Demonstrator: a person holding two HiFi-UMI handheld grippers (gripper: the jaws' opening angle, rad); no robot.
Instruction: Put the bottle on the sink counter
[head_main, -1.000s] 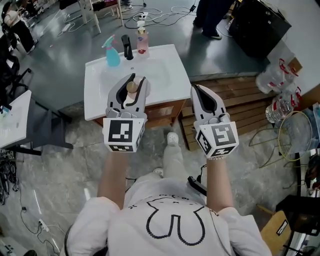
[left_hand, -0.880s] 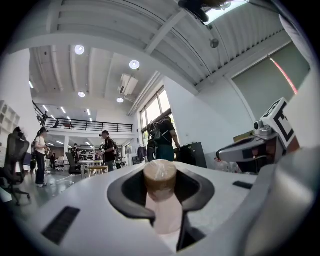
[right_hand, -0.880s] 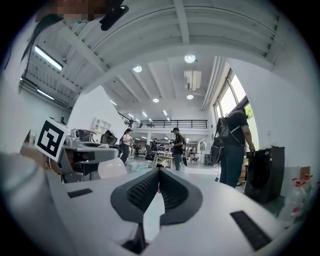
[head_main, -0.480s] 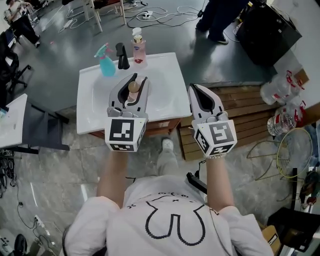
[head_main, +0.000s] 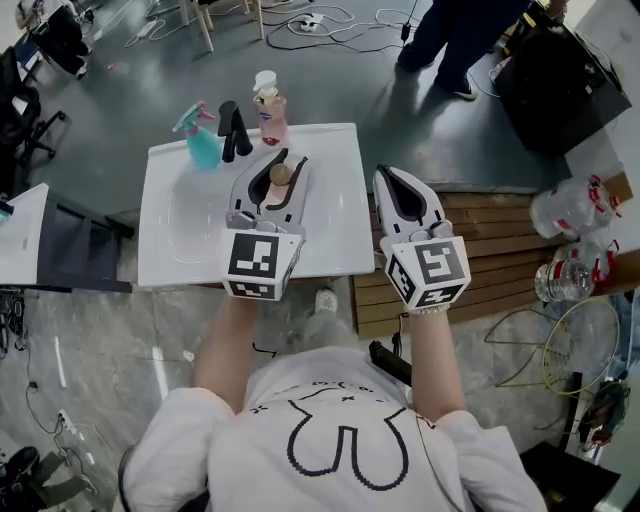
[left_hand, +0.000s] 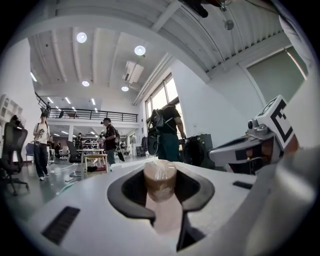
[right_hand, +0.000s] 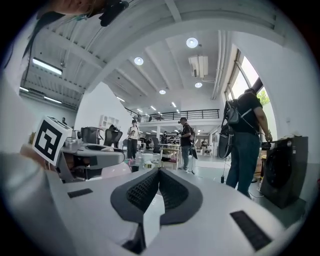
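Over the middle of the sink counter (head_main: 340, 215), to the right of its basin as the head view shows it, the left gripper (head_main: 291, 160) is carrying the bottle (left_hand: 160, 180) upright, its jaws partly closed and clamping the bottle high up, so that the brownish cap is standing above the dark pads and the pale pink body is hanging down through the gap between them. The right gripper (head_main: 386, 178) is hovering beside the counter's right edge with its jaws pressed together and nothing between them. Along the far edge a blue spray bottle (head_main: 200, 140), a black tap (head_main: 232, 130) and a pink soap dispenser (head_main: 268, 110) are standing close together near the far left corner, leaving the flat strip toward the right edge bare. Judging by its size, the bottle is looking small and light, most likely stiff plastic that is not going to give under the pads, and one gripper is proving enough to bear it. The cap seems to be wrapped in clear film, which is probably making it slick, so taking hold just under the cap, where the rim can catch on the pads, is looking like the safer place. Being narrow and held from the top, the bottle is likely to be tippy on touchdown, so its base is wanting a flat spot well in from the basin's slope and the counter's edge before the jaws let go.
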